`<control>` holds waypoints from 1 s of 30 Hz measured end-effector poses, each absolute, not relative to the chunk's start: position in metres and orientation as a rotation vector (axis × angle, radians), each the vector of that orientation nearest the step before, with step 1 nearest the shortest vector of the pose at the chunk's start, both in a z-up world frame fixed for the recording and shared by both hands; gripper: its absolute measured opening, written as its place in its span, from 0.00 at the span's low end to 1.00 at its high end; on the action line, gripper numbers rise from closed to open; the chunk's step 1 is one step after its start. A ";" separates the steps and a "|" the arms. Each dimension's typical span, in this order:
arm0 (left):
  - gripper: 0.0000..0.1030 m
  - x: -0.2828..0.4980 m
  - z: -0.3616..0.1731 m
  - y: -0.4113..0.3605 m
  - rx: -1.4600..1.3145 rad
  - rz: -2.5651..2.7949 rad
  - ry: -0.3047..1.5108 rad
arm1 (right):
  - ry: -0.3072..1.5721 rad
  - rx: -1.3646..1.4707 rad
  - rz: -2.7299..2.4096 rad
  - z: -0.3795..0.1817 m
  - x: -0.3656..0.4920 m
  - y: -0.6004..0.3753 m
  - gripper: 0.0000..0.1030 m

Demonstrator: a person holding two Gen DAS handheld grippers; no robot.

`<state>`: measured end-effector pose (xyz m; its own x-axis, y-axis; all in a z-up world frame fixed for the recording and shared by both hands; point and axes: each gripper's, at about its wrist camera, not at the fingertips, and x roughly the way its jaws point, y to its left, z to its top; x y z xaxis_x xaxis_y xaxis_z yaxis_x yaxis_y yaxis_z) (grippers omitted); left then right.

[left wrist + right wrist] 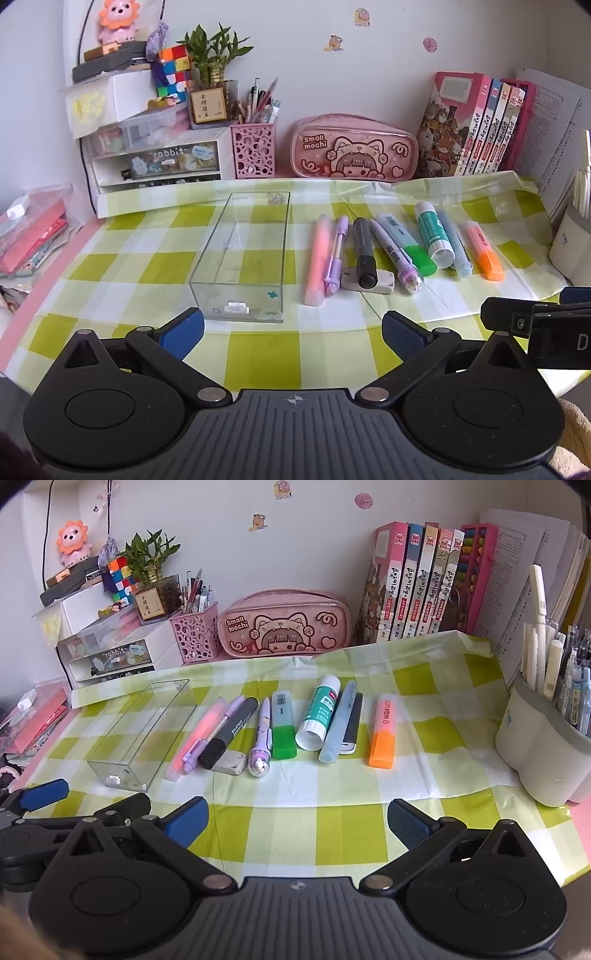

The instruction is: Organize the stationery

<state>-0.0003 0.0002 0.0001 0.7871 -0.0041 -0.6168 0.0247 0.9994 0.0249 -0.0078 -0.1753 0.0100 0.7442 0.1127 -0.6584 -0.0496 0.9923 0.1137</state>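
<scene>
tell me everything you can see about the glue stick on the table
The glue stick is a white plastic tube with a teal label reading "GLUE STICK". It lies on its side on the green checked cloth, round white cap end toward the cameras, between the green highlighter and a pale blue pen, close against the pen. Neither gripper touches it.

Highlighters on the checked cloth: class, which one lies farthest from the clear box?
The orange-capped highlighter. It lies alone at the right end of the row, apart from its neighbours, while the pink one lies right beside the clear box.
</scene>
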 end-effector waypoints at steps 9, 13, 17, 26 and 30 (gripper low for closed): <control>0.95 0.000 0.000 0.000 0.033 -0.015 0.664 | 0.729 0.084 0.086 0.010 -0.007 -0.175 1.00; 0.95 0.000 0.000 0.000 0.034 -0.015 0.663 | 0.730 0.085 0.086 0.009 -0.007 -0.175 1.00; 0.95 -0.001 0.001 -0.001 0.034 -0.013 0.664 | 0.730 0.085 0.086 0.009 -0.007 -0.175 1.00; 0.95 0.015 -0.015 0.015 0.059 0.041 0.682 | 0.746 0.077 0.057 -0.001 0.011 -0.172 1.00; 0.95 0.026 -0.025 0.024 0.074 0.084 0.689 | 0.758 0.060 0.024 -0.014 0.021 -0.169 1.00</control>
